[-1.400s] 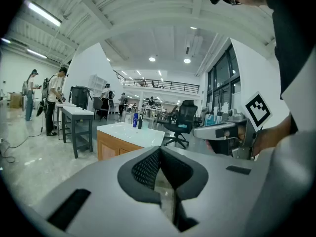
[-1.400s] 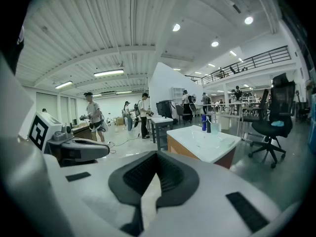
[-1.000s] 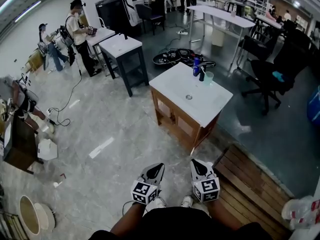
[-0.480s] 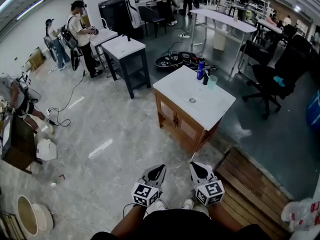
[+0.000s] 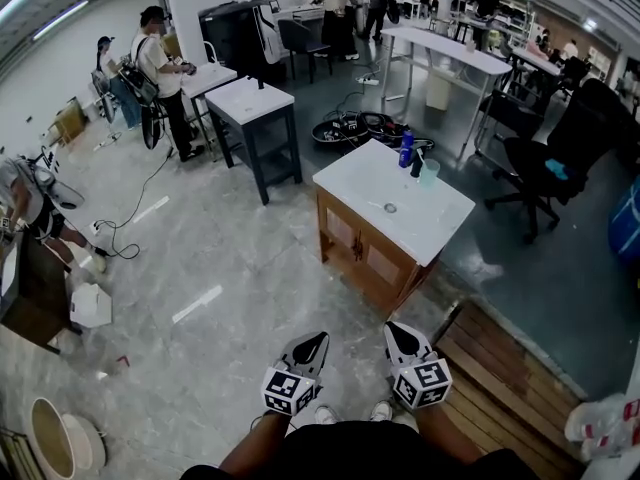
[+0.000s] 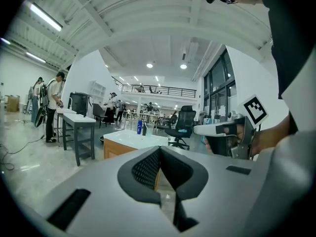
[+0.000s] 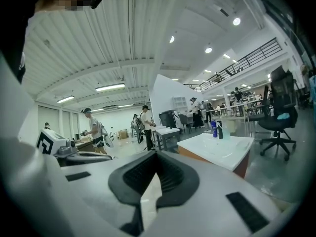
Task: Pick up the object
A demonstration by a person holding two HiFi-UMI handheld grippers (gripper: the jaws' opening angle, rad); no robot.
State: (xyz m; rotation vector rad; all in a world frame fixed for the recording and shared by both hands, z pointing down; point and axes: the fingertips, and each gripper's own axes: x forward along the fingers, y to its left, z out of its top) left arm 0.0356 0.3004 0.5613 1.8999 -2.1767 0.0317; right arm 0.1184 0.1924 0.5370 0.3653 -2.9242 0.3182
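Head view: left gripper [image 5: 316,340], right gripper [image 5: 394,329], jaws together, facing vanity [image 5: 352,180].

Looks bright and even throughout. Comes from tube lamps [image 7: 109,87] and round spots [image 6: 149,65] overhead. Leaves only faint, soft shadows on the pale floor [image 5: 230,258], plus a mild sheen. Bends hard toward the edges and goes black at the corners of both gripper views. Blurs the left gripper [image 6: 159,149] and right gripper [image 7: 155,153] up close; renders the far room fairly sharp.
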